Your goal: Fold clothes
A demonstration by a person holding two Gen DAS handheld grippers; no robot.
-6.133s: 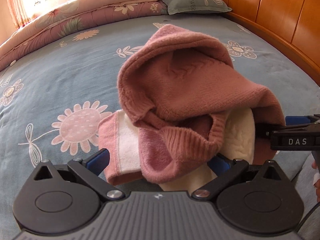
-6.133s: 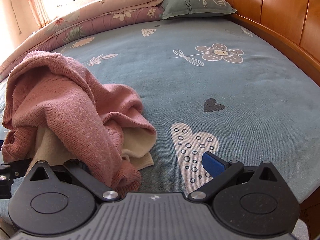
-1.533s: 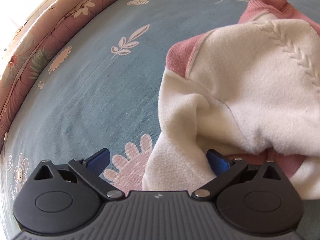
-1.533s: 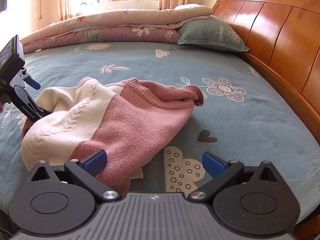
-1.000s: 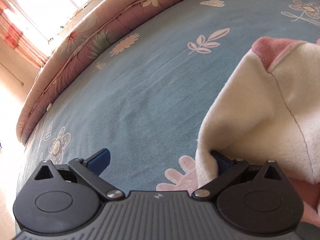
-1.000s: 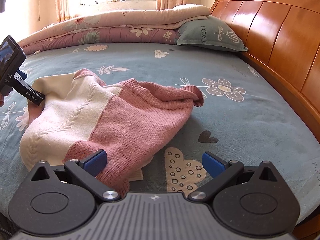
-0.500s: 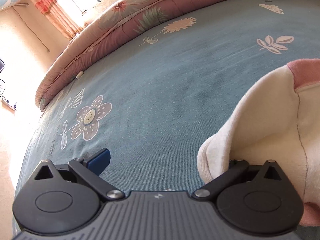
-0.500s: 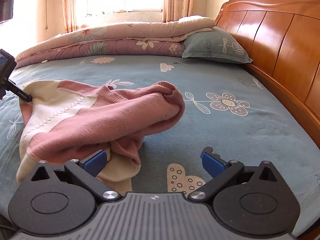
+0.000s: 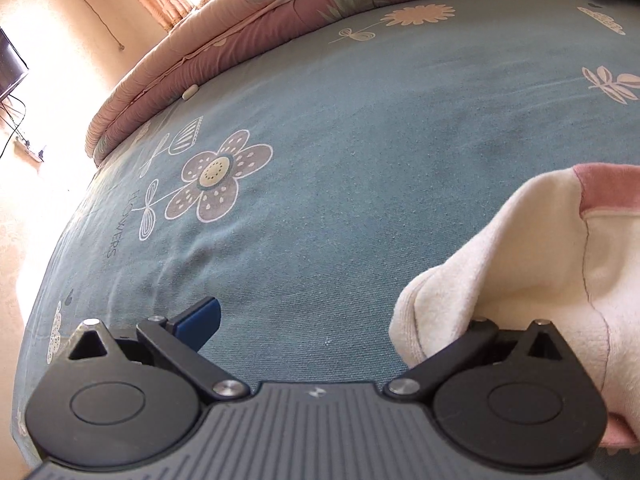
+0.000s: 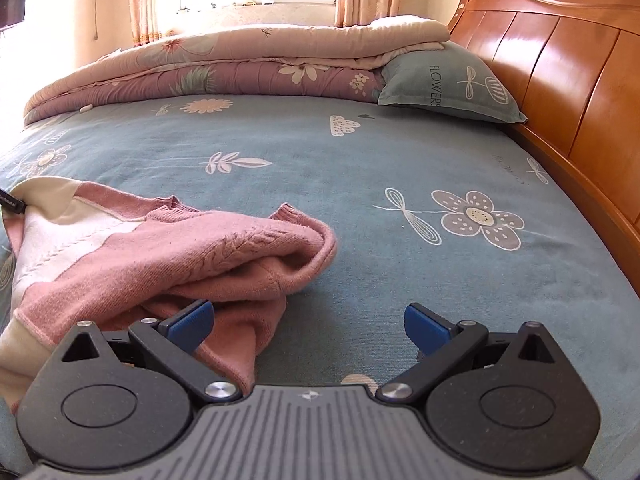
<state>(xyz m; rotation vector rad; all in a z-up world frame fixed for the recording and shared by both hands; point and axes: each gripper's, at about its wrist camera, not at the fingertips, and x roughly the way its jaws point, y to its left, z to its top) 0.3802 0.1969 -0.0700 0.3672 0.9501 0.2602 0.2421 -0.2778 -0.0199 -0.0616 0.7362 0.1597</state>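
Note:
A pink and cream knitted sweater (image 10: 160, 248) lies bunched on the blue flowered bed sheet (image 10: 400, 160), at the left of the right wrist view. My right gripper (image 10: 308, 320) stands open, its left blue pad against the pink folds and its right pad over bare sheet. In the left wrist view my left gripper (image 9: 340, 316) is wide open. The sweater's cream corner (image 9: 540, 260) drapes over its right finger and hides that pad. Only the left blue pad (image 9: 200, 320) shows, above the bare sheet (image 9: 360, 140).
A rolled pink floral quilt (image 10: 240, 60) runs along the far side of the bed, with a blue-green pillow (image 10: 448, 80) beside it. The wooden headboard (image 10: 560, 80) borders the right. Bare sheet stretches to the right of the sweater. A curtained window is behind.
My left gripper has swung out to the left with the cream corner hanging on its right finger. The sweater has been drawn leftward and lies lower and flatter. The right gripper stays open.

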